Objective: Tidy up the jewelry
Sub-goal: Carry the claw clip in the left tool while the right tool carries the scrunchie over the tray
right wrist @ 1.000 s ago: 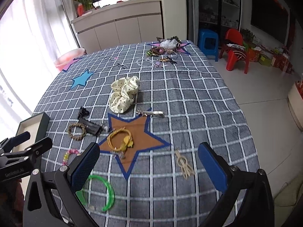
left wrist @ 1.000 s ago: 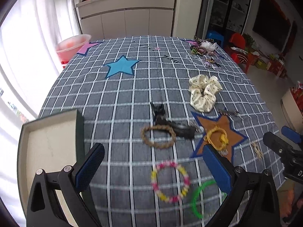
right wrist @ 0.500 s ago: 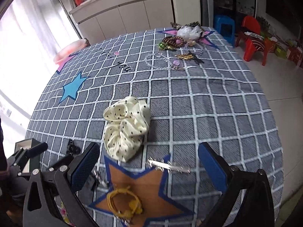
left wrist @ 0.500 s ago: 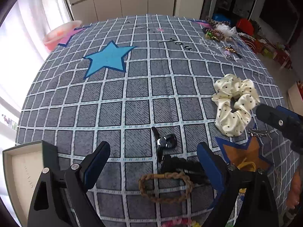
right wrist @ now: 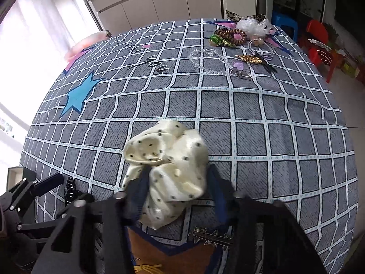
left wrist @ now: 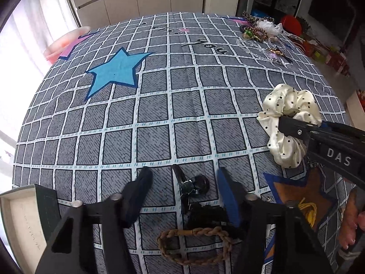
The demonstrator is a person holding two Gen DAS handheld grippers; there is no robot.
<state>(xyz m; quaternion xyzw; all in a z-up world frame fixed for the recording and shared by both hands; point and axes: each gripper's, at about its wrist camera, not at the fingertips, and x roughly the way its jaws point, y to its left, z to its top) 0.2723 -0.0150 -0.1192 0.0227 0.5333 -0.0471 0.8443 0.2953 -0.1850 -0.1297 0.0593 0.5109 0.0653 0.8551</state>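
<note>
**Both grippers down among the jewelry, each straddling a piece**

While I watch the two wrist feeds, I take the blue star (left wrist: 115,72) printed on the checked cloth (left wrist: 159,105) as my landmark and read across from it.

Below and left of the star, at the cloth's near-left edge, sits the box (left wrist: 21,219), its lid off and its pale lining showing. Below and right of the star, my left gripper (left wrist: 183,191) is low over the cloth with its fingers spread apart. Between them lies the black clip (left wrist: 190,186); neither pad touches it as far as I can see. Just nearer than the clip lies a dark fuzzy piece (left wrist: 206,212), and nearer again the braided band (left wrist: 194,246), flat on the cloth under the gripper body.

Farther right of the star is the scrunchie (right wrist: 168,162), cream with black dots. My right gripper (right wrist: 175,189) has a finger on each side of it, parted, the fabric bulging up between them. The left pad (right wrist: 139,191) seems pressed into the folds, though motion blur stops me saying whether it is actually pinched. Close below the scrunchie is the brown star (right wrist: 159,248), with a silver clip (right wrist: 211,238) at its right edge and a yellow tie (left wrist: 308,210) lying on it.

Far right of the blue star, at the cloth's back corner, lies the pile (right wrist: 241,34) of other pieces, with a clear bead chain (right wrist: 214,65) just nearer.
</note>
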